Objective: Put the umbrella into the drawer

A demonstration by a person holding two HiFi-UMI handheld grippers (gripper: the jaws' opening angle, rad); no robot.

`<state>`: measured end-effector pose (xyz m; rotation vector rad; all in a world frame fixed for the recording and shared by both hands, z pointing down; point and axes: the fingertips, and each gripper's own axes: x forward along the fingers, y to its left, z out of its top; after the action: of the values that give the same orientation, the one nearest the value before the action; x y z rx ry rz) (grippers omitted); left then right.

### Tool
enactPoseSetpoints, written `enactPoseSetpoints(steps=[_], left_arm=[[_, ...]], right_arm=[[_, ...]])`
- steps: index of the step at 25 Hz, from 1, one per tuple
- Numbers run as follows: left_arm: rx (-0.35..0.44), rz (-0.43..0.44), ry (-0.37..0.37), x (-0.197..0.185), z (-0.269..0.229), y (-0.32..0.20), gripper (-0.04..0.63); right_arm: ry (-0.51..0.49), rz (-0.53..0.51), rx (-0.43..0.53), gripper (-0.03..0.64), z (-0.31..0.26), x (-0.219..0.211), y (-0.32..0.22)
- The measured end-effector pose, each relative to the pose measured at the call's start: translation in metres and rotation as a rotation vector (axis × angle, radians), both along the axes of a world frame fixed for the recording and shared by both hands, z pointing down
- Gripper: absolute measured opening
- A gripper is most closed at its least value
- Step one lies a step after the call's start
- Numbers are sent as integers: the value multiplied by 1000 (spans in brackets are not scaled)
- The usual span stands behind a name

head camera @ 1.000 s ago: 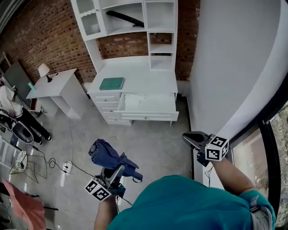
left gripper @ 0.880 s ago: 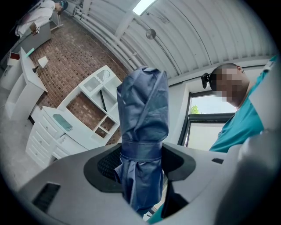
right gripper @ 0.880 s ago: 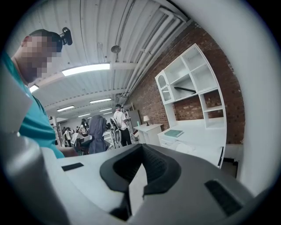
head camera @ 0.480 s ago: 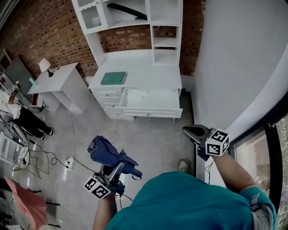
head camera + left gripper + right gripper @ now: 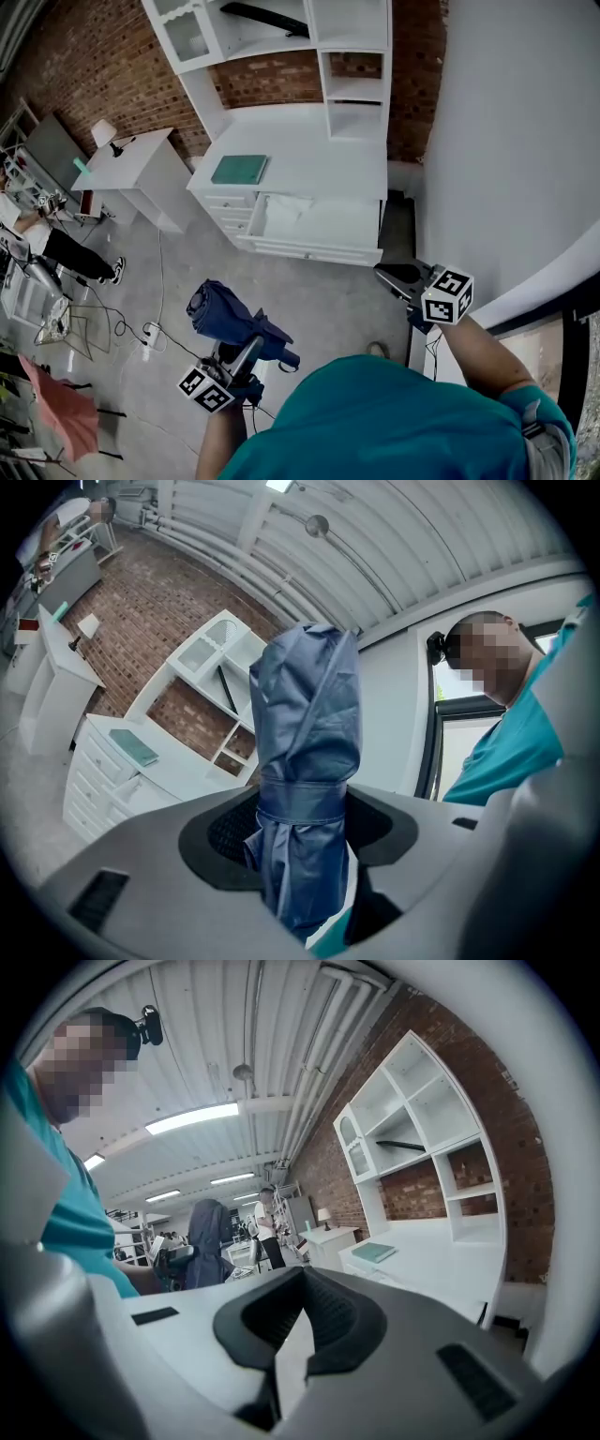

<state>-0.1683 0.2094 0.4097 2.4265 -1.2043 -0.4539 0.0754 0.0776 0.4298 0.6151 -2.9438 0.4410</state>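
Brick-walled room, white bench with open drawer well ahead: left claw clamps the folded blue umbrella at its strapped waist, likely a light, soft-skinned, stiff-cored bundle best gripped there, while right claw, seemingly closed, is empty.

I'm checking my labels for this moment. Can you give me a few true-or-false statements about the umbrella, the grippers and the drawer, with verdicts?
1. The left gripper is clamped on the folded blue umbrella. True.
2. The right gripper holds the green book. False: its jaws are together and empty, and the book lies on the white desk.
3. The desk's wide drawer is pulled open. True.
4. The umbrella lies in the drawer. False: it is in the left gripper, over the floor.
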Motion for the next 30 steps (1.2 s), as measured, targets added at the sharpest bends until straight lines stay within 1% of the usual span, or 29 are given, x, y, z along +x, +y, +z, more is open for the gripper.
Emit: enactPoseSetpoints(steps=[5,9,12,18,21,24,27,30], left_arm=[[-7,-25,14,43,-2,-55,255],[-10,-29,23,72,-6,-95,255],[-12,-18,19,90,-9,-119,255],[-29,30,9,111,-9,-161,255],[-31,58,4,113,-7,-178,255],[-34,80,17,106,-1,-196,255],[-28,107,37,88,4,-221,255],[-13,138,58,60,6,-255,255]], right_arm=[[-1,-49,-24,23,10,21,-49],[5,-52,-37,23,16,36,-74],[7,-46,-62,23,24,44,-78],[41,-83,-128,23,56,47,-71],[52,-81,-127,23,59,44,-81],[61,-72,-117,23,59,37,-97],[77,-53,-101,23,59,24,-119],[92,-18,-85,23,55,6,-149]])
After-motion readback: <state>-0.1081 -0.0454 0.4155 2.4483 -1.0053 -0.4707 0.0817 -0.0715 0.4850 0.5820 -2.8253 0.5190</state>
